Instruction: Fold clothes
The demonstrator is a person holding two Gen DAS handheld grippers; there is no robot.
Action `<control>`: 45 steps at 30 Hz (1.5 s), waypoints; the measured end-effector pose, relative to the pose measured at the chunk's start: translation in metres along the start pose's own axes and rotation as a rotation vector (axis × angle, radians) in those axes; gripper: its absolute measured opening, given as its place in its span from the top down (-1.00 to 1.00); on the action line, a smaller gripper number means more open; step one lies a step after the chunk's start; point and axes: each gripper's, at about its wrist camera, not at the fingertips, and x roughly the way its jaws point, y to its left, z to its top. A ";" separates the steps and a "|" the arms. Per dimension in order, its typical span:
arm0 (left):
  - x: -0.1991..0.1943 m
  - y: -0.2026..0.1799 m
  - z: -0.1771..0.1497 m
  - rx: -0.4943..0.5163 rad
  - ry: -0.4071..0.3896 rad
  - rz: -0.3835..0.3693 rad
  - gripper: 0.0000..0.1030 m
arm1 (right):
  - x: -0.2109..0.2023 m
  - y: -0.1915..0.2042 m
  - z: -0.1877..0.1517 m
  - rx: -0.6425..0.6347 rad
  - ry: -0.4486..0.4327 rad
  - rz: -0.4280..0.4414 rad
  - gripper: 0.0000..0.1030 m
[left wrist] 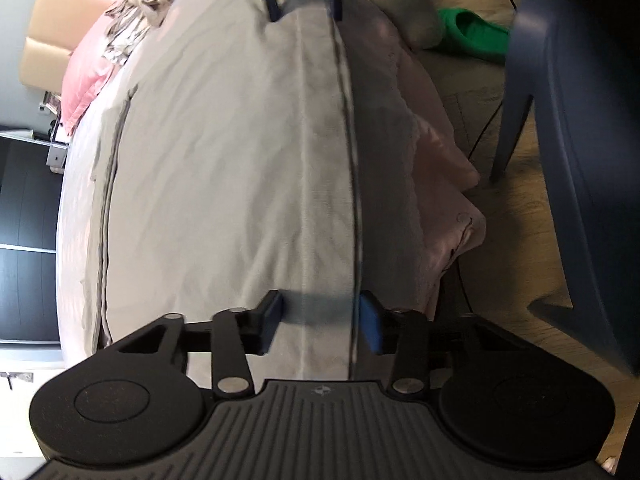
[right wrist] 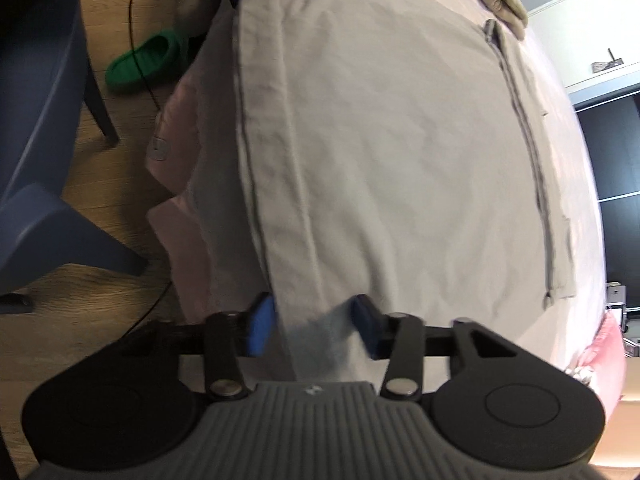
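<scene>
Bedroom with a wood floor: our bed (right wrist: 460, 8) fills the middle of both views, a blue chair (left wrist: 580, 120) stands at the frame's edge, and a green slipper (right wrist: 140, 60) lies on the floor near it. We have a grey garment (left wrist: 220, 160) spread flat across the bed, its dark seam (left wrist: 352, 160) running straight down the frame along the bed's edge. A pink blanket (left wrist: 432, 160) hangs off the side beneath it.

Our left gripper (left wrist: 320, 320) sits at the bottom centre of its view, fingers spread to either side of the seamed edge; we cannot tell whether they pinch the cloth yet. Our right gripper (right wrist: 316, 324) mirrors it at the far end of the same edge, also spread, straddling the hem. Each shows at the top of the other's frame. We judge this spacing is meant to take the long edge at both ends so it can lift evenly and fold over without sagging.

A folded tan item (right wrist: 504, 4) rests at the upper right of the right view, and a patterned heap (left wrist: 144, 4) at the upper left of the left view. A small emblem on each gripper body is too small to read; no other writing is legible.
</scene>
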 end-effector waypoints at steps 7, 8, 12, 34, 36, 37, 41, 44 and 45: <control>-0.011 0.025 -0.006 -0.088 -0.014 -0.103 0.80 | -0.005 -0.008 -0.004 0.015 -0.009 0.041 0.38; -0.013 0.028 -0.007 -0.100 -0.018 -0.114 0.83 | -0.007 -0.009 -0.003 0.022 -0.011 0.050 0.47; -0.023 0.045 -0.012 -0.176 -0.040 -0.147 0.87 | -0.015 -0.020 -0.003 0.074 -0.030 0.057 0.76; 0.005 0.147 -0.027 -0.593 0.026 0.039 0.93 | 0.010 -0.072 0.006 0.240 0.003 -0.269 0.84; 0.013 0.150 -0.030 -0.602 0.049 0.047 0.93 | 0.017 -0.078 0.003 0.258 0.037 -0.271 0.84; 0.016 0.151 -0.032 -0.606 0.061 0.051 0.93 | 0.020 -0.081 -0.001 0.273 0.058 -0.274 0.84; 0.032 0.156 -0.039 -0.623 0.106 0.068 0.93 | 0.033 -0.092 -0.016 0.355 0.127 -0.271 0.84; 0.040 0.162 -0.045 -0.656 0.142 0.081 0.93 | 0.032 -0.095 -0.024 0.391 0.122 -0.267 0.81; 0.043 0.164 -0.047 -0.670 0.153 0.086 0.93 | 0.031 -0.097 -0.022 0.400 0.117 -0.266 0.76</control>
